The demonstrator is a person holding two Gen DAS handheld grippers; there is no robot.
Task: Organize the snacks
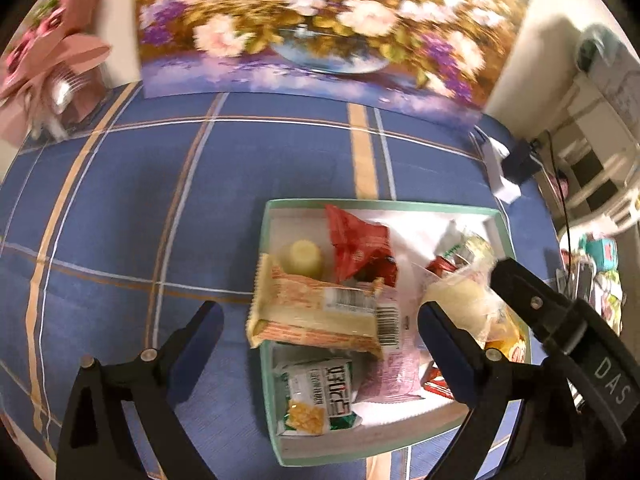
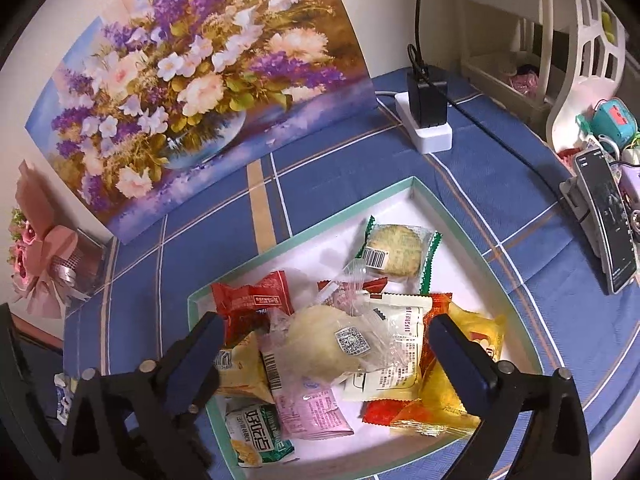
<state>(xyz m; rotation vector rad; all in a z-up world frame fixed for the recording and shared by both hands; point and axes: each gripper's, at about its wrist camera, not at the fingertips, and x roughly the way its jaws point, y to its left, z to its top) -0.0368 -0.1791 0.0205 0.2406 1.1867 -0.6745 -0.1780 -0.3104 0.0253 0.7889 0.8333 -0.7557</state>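
Hovering with jaws spread wide and nothing between the pads, the right gripper (image 2: 324,344) hangs over a clear-wrapped pale bun (image 2: 332,346) lying atop the snack pile in a teal-rimmed white box (image 2: 304,236). The left gripper (image 1: 320,320), equally open and empty, hangs above an orange-patterned cracker packet (image 1: 316,312) lying across the box's left rim. Around the box spreads a blue plaid tablecloth (image 1: 160,184), backed by a floral painting (image 2: 192,80).

Two black grabbers with dark blue finger pads

The left gripper (image 1: 320,328) and right gripper (image 2: 328,344) have black plastic arms and round silver screws (image 1: 148,355).
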